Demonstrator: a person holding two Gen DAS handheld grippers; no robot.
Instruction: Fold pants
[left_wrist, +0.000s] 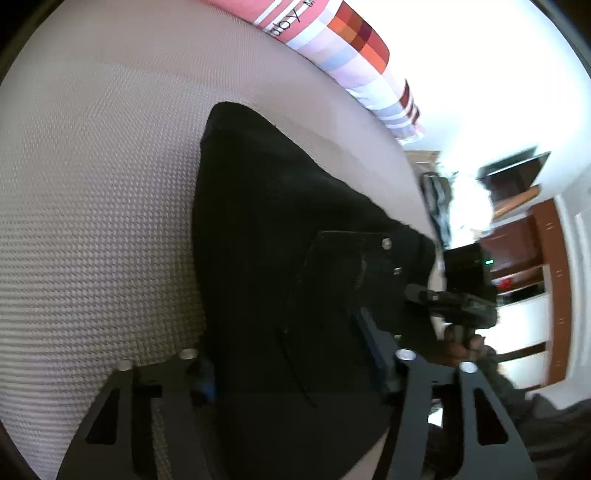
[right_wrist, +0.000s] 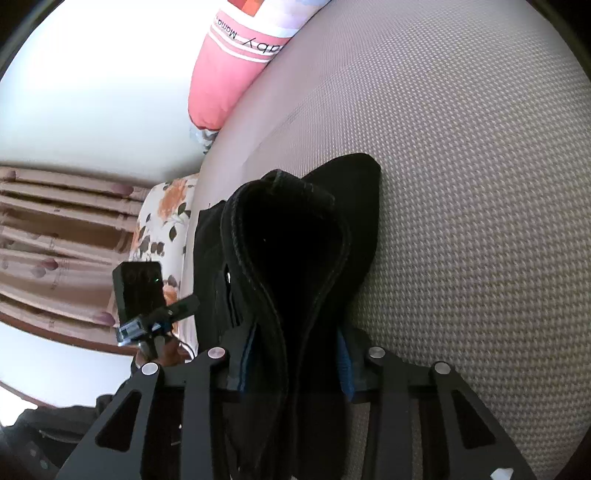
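Black pants (left_wrist: 277, 221) lie bunched on a beige woven mattress (left_wrist: 92, 221). In the left wrist view my left gripper (left_wrist: 288, 369) has the dark fabric filling the gap between its blue pads, which press on it. In the right wrist view the folded waistband of the pants (right_wrist: 295, 240) runs up between the fingers of my right gripper (right_wrist: 293, 360), and both pads bear on the cloth. Each view also shows the other gripper at the pants' far edge, the right gripper (left_wrist: 461, 295) and the left gripper (right_wrist: 147, 295), each held by a hand.
A pink and checked pillow (left_wrist: 332, 48) lies along the mattress's far side, also the pillow (right_wrist: 221, 74) in the right wrist view. A floral cloth (right_wrist: 166, 221) hangs at the mattress edge, with striped curtains (right_wrist: 55, 240) beyond. Wooden shelves (left_wrist: 524, 240) stand past the bed.
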